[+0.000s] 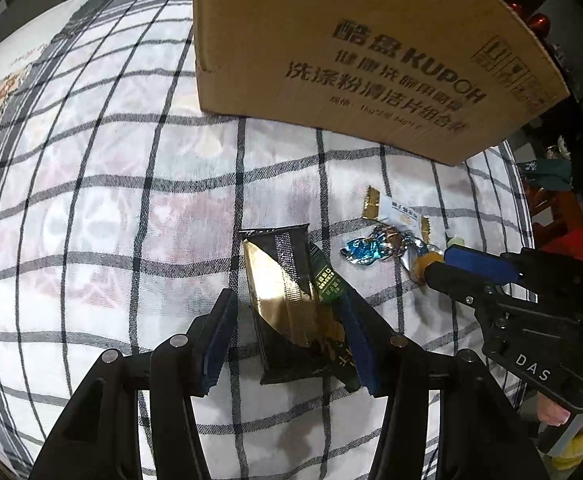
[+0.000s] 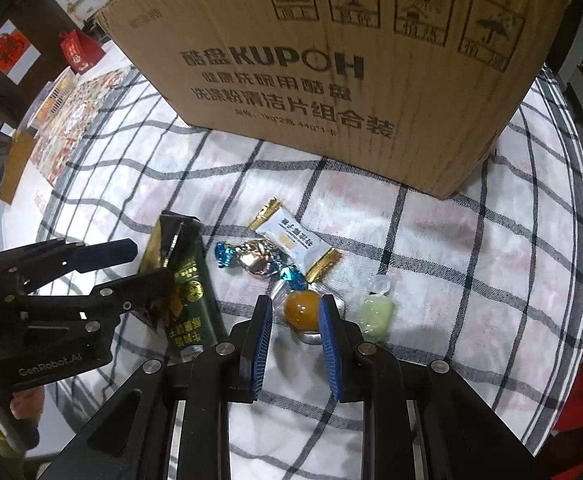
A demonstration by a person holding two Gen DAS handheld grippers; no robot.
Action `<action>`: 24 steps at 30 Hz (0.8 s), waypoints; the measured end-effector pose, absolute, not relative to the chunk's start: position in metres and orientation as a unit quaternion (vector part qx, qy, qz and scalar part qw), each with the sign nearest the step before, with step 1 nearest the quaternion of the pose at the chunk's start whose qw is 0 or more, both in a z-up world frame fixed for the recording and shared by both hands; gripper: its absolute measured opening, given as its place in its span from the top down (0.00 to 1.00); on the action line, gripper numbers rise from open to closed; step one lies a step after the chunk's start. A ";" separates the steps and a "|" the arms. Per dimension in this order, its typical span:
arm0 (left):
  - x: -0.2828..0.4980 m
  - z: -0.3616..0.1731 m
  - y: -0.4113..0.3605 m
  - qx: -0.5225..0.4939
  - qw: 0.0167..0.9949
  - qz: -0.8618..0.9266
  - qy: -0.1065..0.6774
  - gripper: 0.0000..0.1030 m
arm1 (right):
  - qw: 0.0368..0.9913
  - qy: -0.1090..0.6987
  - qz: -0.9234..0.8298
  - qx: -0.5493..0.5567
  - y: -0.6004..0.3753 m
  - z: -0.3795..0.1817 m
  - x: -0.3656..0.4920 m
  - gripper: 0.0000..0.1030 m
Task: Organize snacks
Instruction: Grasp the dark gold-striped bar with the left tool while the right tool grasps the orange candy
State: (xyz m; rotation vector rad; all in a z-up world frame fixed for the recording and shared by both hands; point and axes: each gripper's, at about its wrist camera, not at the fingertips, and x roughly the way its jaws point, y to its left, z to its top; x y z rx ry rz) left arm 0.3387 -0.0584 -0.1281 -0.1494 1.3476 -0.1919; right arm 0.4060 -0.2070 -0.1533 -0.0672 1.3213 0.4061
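Blue-padded fingers of the right gripper fill the near edge of the right wrist view, pointing steeply down and clenched on an amber round candy in a clear wrapper, one pad pressing each side. Just right of it lies a pale green wrapped candy on the checked cloth. Just beyond the amber candy sit a blue-and-silver foil candy and, touching it on the far side, a white sachet with gold ends.

To the left, the left gripper comes down over a dark green and gold snack packet. Its fingers stand partly apart on either side of the packet. The right pad touches the packet's edge; the left pad stands clear of it, so the packet is straddled, not squeezed, and rests on the cloth. A hand shows at the far right edge of the left wrist view, holding the other tool's handle.

A large cardboard box printed KUPOH stands upright at the far side of the cloth, behind all the snacks
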 end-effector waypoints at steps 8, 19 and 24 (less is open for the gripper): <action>0.342 -0.138 -0.062 -0.073 0.769 -0.085 0.630 0.49 | 0.773 0.607 0.179 -0.048 -0.204 -0.156 0.409 0.75; 0.344 -0.137 -0.061 -0.071 0.774 -0.085 0.623 0.58 | 0.777 0.604 0.166 -0.058 -0.199 -0.162 0.409 0.73; 0.342 -0.134 -0.059 -0.073 0.775 -0.093 0.621 0.70 | 0.779 0.605 0.157 -0.043 -0.201 -0.162 0.407 0.74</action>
